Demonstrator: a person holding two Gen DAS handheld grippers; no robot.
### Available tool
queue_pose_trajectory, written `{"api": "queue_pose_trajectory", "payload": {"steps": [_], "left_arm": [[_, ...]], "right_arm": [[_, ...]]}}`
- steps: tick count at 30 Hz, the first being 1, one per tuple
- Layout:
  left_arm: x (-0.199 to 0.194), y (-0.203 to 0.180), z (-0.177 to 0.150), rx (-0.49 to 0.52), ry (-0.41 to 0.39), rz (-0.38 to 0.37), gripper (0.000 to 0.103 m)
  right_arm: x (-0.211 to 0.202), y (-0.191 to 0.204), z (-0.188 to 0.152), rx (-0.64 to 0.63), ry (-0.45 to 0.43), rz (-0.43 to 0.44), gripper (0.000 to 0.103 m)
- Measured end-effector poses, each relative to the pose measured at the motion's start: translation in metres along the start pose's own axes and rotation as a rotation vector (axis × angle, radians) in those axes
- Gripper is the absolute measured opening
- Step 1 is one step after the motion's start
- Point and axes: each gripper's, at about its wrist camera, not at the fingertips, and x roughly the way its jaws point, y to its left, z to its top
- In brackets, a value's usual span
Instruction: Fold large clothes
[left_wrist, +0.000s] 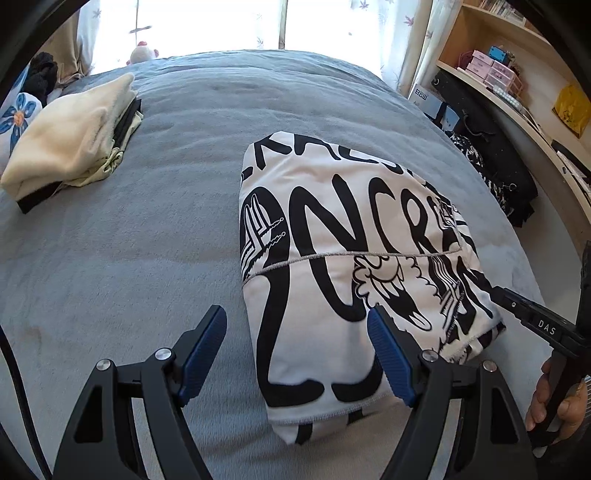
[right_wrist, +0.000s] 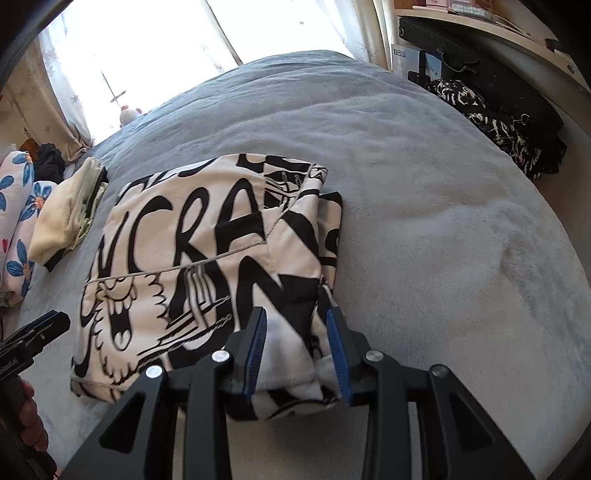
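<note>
The printed garment (left_wrist: 354, 258) lay folded into a thick packet on the grey bed (left_wrist: 155, 229), well apart from the cream stack (left_wrist: 70, 144) at the far left. In the left wrist view its long axis ran near-to-far, leaning slightly rightward at the far end, with the near short edge just under the left gripper (left_wrist: 297, 354). That gripper stood wide, its blue pads (left_wrist: 388, 358) clear of each other; the right pad hung over the packet's near corner and the left pad over bare bed, so the near left edge of the cloth fell between them without being pinched. The right gripper (right_wrist: 297, 347) sat at the packet's near right corner, its jaws part open, with a bunched fold of cloth between the pads (right_wrist: 338, 350); whether the pads pressed that fold or merely flanked it could not be told, though the cloth looked loose. Seen from the left wrist, the right gripper's black finger (left_wrist: 532, 317) came in from the right against the packet's right edge. Both tools were at the near end; the far end lay out of reach of either. Judgement: any further fold or lift would turn on that near edge, with the right gripper closer to a grip.
</note>
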Motion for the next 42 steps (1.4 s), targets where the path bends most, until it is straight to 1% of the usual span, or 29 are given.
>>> {"api": "queue_pose_trajectory", "payload": {"steps": [3, 5, 7, 9, 11, 12, 13, 15, 18, 21, 24, 27, 29, 32, 36, 42], "left_arm": [[-0.013, 0.002, -0.005, -0.014, -0.001, 0.016, 0.077], [-0.023, 0.004, -0.008, -0.021, -0.001, 0.000, 0.077], [-0.031, 0.005, -0.009, -0.028, -0.002, -0.001, 0.077], [-0.039, 0.007, -0.012, -0.032, 0.001, -0.017, 0.077], [-0.046, 0.007, -0.014, -0.027, 0.010, -0.034, 0.077], [-0.049, 0.007, -0.015, -0.025, 0.011, -0.036, 0.079], [-0.052, 0.007, -0.015, -0.020, 0.011, -0.034, 0.082], [-0.057, 0.006, -0.016, -0.008, 0.006, -0.039, 0.085], [-0.063, 0.002, -0.012, 0.015, 0.005, -0.054, 0.087], [-0.065, 0.000, -0.007, 0.013, 0.021, -0.092, 0.093], [-0.060, 0.001, 0.000, -0.007, 0.042, -0.120, 0.093], [-0.049, 0.001, 0.007, -0.015, 0.067, -0.161, 0.093], [-0.039, 0.001, 0.011, -0.028, 0.097, -0.180, 0.093], [-0.017, 0.008, 0.018, -0.081, 0.145, -0.220, 0.093], [0.010, 0.020, 0.022, -0.135, 0.186, -0.262, 0.093], [0.051, 0.025, 0.023, -0.143, 0.239, -0.284, 0.093]], "right_arm": [[-0.014, 0.005, -0.006, -0.021, -0.008, 0.001, 0.034], [-0.024, 0.010, -0.009, -0.038, -0.016, 0.001, 0.034], [-0.035, 0.014, -0.012, -0.044, -0.019, 0.016, 0.040], [-0.043, 0.016, -0.013, -0.044, -0.020, 0.035, 0.055], [-0.053, 0.019, -0.015, -0.046, -0.025, 0.048, 0.065], [-0.058, 0.020, -0.015, -0.048, -0.027, 0.055, 0.068], [-0.062, 0.021, -0.015, -0.053, -0.026, 0.061, 0.069], [-0.068, 0.023, -0.013, -0.066, -0.022, 0.067, 0.072], [-0.075, 0.024, -0.009, -0.072, -0.018, 0.077, 0.078], [-0.077, 0.020, -0.003, -0.065, -0.005, 0.111, 0.079], [-0.074, 0.015, 0.005, -0.063, 0.012, 0.128, 0.079], [-0.061, 0.006, 0.013, -0.054, 0.045, 0.143, 0.079], [-0.050, 0.000, 0.017, -0.034, 0.075, 0.155, 0.079], [-0.030, -0.013, 0.023, 0.000, 0.117, 0.166, 0.079], [-0.003, -0.030, 0.028, 0.051, 0.162, 0.205, 0.079], [0.041, -0.052, 0.036, 0.110, 0.214, 0.277, 0.079]]}}
